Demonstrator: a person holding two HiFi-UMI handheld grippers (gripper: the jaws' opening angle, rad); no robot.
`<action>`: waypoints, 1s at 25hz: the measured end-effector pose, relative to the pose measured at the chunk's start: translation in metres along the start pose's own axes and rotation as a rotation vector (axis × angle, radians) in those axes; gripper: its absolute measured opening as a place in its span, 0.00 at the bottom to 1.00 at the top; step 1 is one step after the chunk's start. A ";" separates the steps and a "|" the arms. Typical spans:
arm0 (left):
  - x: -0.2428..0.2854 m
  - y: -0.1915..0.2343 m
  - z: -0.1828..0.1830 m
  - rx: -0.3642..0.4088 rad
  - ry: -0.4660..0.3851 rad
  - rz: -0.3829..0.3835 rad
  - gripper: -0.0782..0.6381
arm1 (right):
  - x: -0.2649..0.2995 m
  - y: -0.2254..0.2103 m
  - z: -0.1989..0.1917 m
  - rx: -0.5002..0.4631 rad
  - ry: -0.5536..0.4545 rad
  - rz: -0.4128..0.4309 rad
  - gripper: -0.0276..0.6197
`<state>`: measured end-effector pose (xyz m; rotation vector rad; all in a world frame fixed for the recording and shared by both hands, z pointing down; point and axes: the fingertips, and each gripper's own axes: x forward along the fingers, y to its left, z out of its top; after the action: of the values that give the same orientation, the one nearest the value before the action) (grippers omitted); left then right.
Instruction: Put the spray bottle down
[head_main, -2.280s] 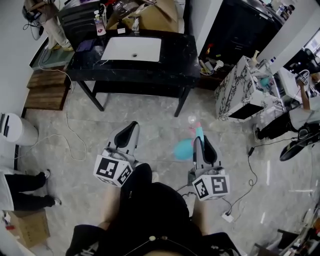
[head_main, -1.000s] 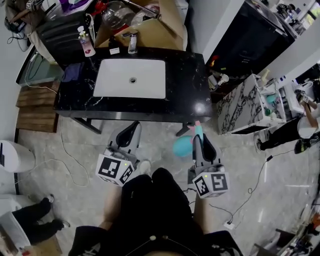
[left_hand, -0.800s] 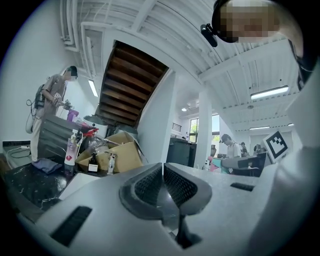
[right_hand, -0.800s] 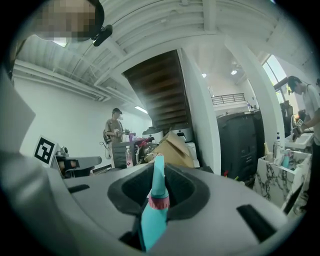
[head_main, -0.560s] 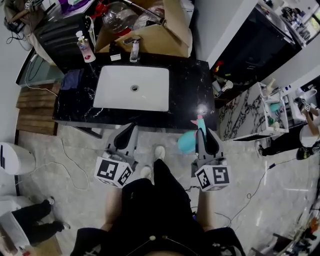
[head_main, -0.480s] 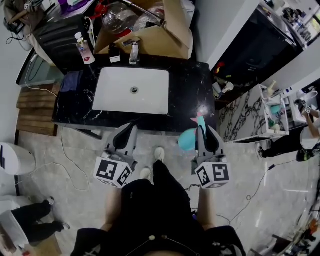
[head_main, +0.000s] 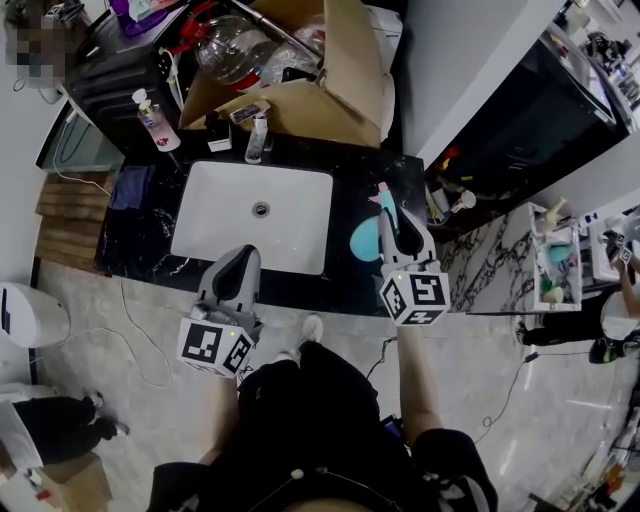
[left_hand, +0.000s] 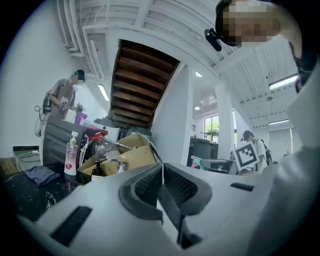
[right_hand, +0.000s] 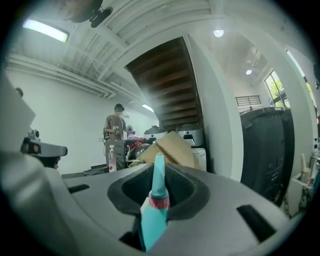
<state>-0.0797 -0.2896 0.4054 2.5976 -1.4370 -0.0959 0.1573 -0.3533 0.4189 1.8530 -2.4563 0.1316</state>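
A teal spray bottle (head_main: 362, 238) with a pink trigger is clamped in my right gripper (head_main: 395, 222), which is shut on it. It hangs over the right part of the black marble counter (head_main: 352, 292), just right of the white sink (head_main: 250, 215). In the right gripper view the bottle's neck and nozzle (right_hand: 156, 200) stick up between the jaws of the right gripper (right_hand: 159, 175). My left gripper (head_main: 242, 258) is shut and empty, its tips over the sink's front edge. The left gripper view shows the pads of the left gripper (left_hand: 161, 171) pressed together.
Behind the sink stand a faucet (head_main: 257, 137), a soap dispenser (head_main: 150, 118) and a cardboard box (head_main: 320, 90) with a clear jug. A dark cloth (head_main: 130, 186) lies on the counter's left end. A marbled cabinet (head_main: 505, 270) stands at the right, a white bin (head_main: 25, 315) at the left.
Both grippers have travelled forward from over the floor to over the counter. The spray bottle, still held, is now above the countertop beside the sink.
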 end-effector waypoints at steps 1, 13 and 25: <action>0.006 0.002 -0.001 -0.002 0.002 0.010 0.13 | 0.013 -0.005 -0.002 -0.006 0.002 0.005 0.16; 0.039 0.023 -0.012 -0.032 0.047 0.093 0.13 | 0.117 -0.044 -0.028 -0.027 -0.005 -0.019 0.16; 0.042 0.044 -0.017 -0.036 0.094 0.107 0.13 | 0.174 -0.056 -0.056 -0.048 0.005 -0.001 0.16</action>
<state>-0.0915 -0.3454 0.4311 2.4563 -1.5229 0.0138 0.1632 -0.5287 0.4938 1.8324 -2.4328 0.0768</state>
